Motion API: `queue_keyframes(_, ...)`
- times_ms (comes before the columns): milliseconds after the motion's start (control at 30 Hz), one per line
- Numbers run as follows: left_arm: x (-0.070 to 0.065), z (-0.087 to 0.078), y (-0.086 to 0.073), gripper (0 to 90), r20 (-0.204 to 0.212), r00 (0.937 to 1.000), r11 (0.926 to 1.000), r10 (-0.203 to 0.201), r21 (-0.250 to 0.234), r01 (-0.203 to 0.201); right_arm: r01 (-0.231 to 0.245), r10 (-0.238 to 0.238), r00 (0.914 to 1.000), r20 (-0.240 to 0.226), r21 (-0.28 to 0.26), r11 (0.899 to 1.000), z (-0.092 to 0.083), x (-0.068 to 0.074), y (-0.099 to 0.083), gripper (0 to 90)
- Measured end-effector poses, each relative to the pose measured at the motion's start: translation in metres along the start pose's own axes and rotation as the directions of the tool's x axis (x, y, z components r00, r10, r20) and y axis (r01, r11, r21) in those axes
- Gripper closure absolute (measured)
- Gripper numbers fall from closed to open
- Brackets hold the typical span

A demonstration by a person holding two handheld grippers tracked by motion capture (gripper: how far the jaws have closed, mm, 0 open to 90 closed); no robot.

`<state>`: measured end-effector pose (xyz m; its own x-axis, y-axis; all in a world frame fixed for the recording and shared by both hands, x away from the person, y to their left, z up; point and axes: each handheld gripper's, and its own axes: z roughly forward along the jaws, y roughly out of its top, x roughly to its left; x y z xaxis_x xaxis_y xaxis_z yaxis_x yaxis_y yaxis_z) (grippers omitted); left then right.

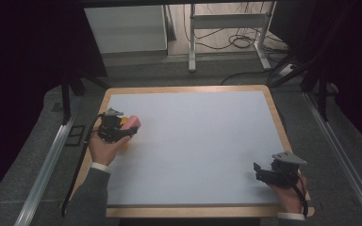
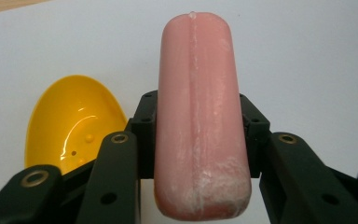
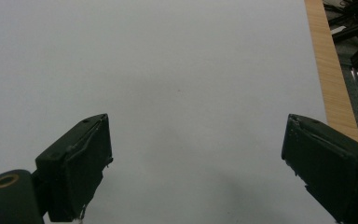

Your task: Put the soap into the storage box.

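Left gripper (image 2: 200,154) is pinching a pink rounded plastic sausage-shaped piece (image 2: 199,116), jaws pressing on both its long sides approx. mid-length, so the rounded tip is sticking out ahead of the pads. In the high view the same pink piece (image 1: 132,123) is sitting in the left gripper (image 1: 122,129) over the left part of the white table mat (image 1: 198,146), near its left edge.

Just beside it a yellow glossy plastic scoop-like shell (image 2: 72,123) is lying on the mat, hollow side up; can't tell if the two are touching.

Right gripper (image 3: 196,168) is resting w/ jaws spread wide, nothing btw them, at the near right corner of the mat (image 1: 264,172).

Handling, judging by looks: the pink piece is prob. hollow toy plastic, so light and stiff, not fragile. Surface is smooth w/ a moulding seam and whitish scuffs, so it's likely slippery; round section may roll or twist in the pads. Best hold is across the straight middle, as now, not on the domed ends. The yellow shell is looking thin, light, glossy; a rim pinch is prob. the only option.
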<state>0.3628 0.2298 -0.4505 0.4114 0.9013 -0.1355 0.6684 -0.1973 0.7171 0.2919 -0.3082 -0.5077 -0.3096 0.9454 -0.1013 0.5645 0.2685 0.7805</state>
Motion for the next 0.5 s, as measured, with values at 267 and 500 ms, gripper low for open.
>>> queue_keyframes(267, 0.012, -0.002, -0.001, 60.1, -0.021, 0.9995, 0.9997, -0.022, -0.003, 0.022, 0.000, 0.000, 1.0000, -0.002, 0.003, 1.000, 0.001, 0.000, 0.000, 8.1)
queue_keyframes(500, 0.021, -0.002, 0.000, 60.1, -0.027, 0.9988, 0.9992, -0.041, 0.001, 0.041, 0.001, -0.001, 1.0000, 0.001, 0.003, 1.000, 0.001, 0.001, 0.000, 8.1)
